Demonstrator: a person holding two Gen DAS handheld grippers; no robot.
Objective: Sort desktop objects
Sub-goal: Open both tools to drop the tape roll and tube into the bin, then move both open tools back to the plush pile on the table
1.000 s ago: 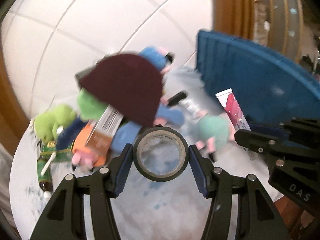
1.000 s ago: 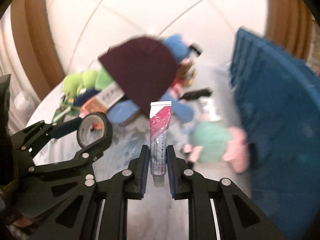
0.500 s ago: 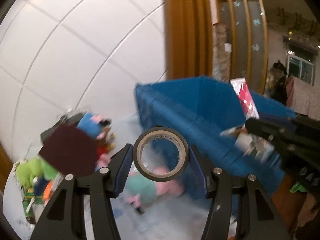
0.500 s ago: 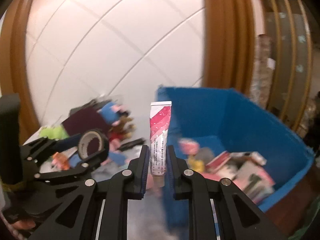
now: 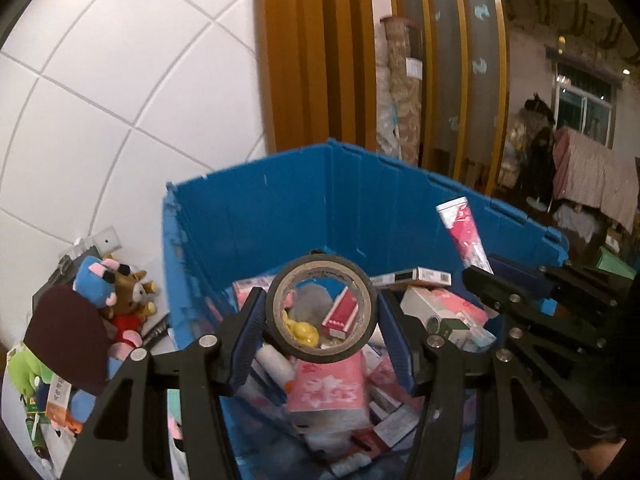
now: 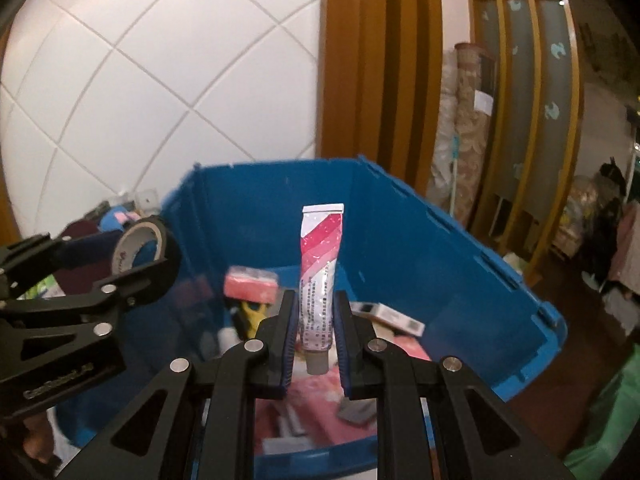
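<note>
While gripper-held, ring-shaped tape roll [image 5: 321,316] and glossy tube [image 6: 320,268] overhang ribbed plastic bin [image 5: 280,208].

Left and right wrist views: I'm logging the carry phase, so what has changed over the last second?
Both grippers swung away from the soft-toy pile to above the open blue plastic crate, whose boxes and packets now show below. Unchanged: the left gripper stays clamped on the dark-rimmed tape roll, the right gripper on the pink-and-white tube. Nothing released yet.

Each tool [image 5: 321,322] [image 6: 316,312] is matte black, with angular cut-out arms, silver round screw heads and blue ribbed pads [image 5: 247,338] inside its fingers.
</note>
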